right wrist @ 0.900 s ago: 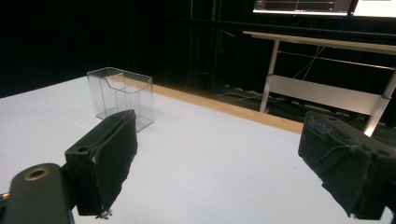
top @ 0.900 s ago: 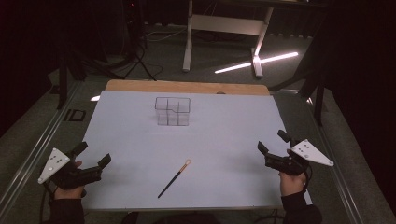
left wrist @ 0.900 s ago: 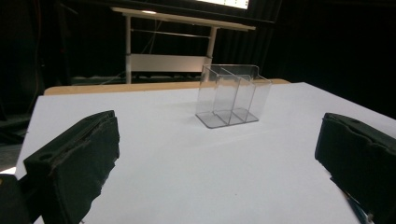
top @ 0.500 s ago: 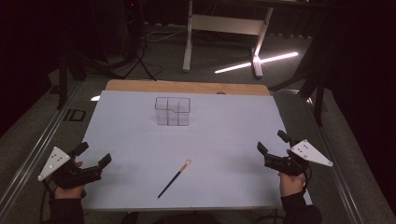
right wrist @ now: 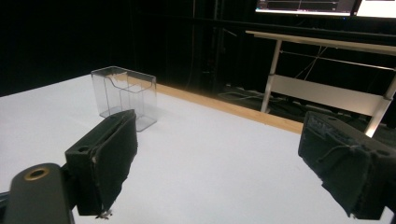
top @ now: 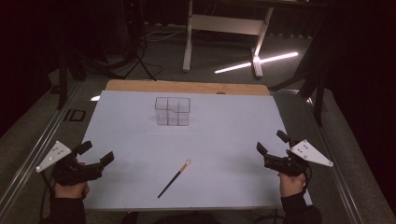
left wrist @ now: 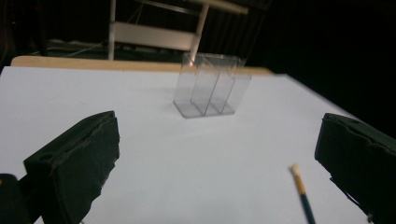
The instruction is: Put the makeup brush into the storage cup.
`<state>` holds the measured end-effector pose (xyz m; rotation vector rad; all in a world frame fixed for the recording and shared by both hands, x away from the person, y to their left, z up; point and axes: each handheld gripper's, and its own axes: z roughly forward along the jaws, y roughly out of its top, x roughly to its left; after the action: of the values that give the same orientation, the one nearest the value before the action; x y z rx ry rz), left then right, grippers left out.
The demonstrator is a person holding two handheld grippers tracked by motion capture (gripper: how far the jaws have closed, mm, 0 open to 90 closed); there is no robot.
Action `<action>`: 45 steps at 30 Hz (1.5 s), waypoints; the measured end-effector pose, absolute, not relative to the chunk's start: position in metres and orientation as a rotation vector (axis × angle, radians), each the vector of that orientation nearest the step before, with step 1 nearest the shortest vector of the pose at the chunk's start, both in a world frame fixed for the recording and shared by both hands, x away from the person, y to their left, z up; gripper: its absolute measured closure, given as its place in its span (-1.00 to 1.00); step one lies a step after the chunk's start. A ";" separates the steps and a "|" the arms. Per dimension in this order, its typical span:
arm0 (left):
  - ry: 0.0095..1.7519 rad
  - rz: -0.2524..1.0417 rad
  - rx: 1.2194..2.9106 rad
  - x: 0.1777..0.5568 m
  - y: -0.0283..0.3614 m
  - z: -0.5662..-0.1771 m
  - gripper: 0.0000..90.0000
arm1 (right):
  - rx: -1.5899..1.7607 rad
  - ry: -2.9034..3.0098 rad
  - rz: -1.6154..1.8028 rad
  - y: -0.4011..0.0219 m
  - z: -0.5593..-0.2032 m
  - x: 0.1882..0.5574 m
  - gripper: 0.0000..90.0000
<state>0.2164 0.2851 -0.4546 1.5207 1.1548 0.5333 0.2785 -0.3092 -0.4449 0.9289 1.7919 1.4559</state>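
Observation:
A clear plastic holder (top: 173,111) with several compartments stands upright on the white table (top: 224,130), toward the far middle. A thin dark brush (top: 174,178) with a pale tip lies flat near the front edge, pointing toward the holder. My left gripper (top: 97,153) rests at the front left corner, open, nothing between its jaws; its view shows the holder (left wrist: 210,86) ahead and the brush tip (left wrist: 299,179) at lower right. My right gripper (top: 271,142) sits at the front right corner, open and empty, with the holder (right wrist: 123,95) far off to its left.
A wooden strip (top: 187,87) runs along the table's far edge. Beyond it stand a white desk frame (top: 224,28) and dark tripod legs (top: 135,56) on the floor. Metal rails (top: 32,154) flank the table's sides.

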 end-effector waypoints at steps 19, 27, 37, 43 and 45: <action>1.141 0.389 1.825 0.237 0.234 -0.421 -0.99 | 0.915 1.798 1.469 -0.306 -0.443 0.276 -0.74; 1.113 0.336 1.970 0.243 0.198 -0.431 -0.98 | 0.912 1.806 1.471 -0.305 -0.444 0.276 -0.74; 1.146 0.251 2.058 0.251 0.172 -0.436 -0.95 | 0.916 1.810 1.469 -0.304 -0.445 0.276 -0.74; 1.162 0.222 2.131 0.256 0.160 -0.443 -0.95 | 0.906 1.812 1.467 -0.303 -0.445 0.276 -0.74; 1.173 0.221 2.150 0.256 0.156 -0.446 -0.95 | 0.905 1.812 1.466 -0.303 -0.444 0.276 -0.74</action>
<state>0.2565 0.1557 -0.4456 2.1504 1.1729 0.2209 0.2759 -0.3027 -0.4445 0.9052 1.8116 1.4656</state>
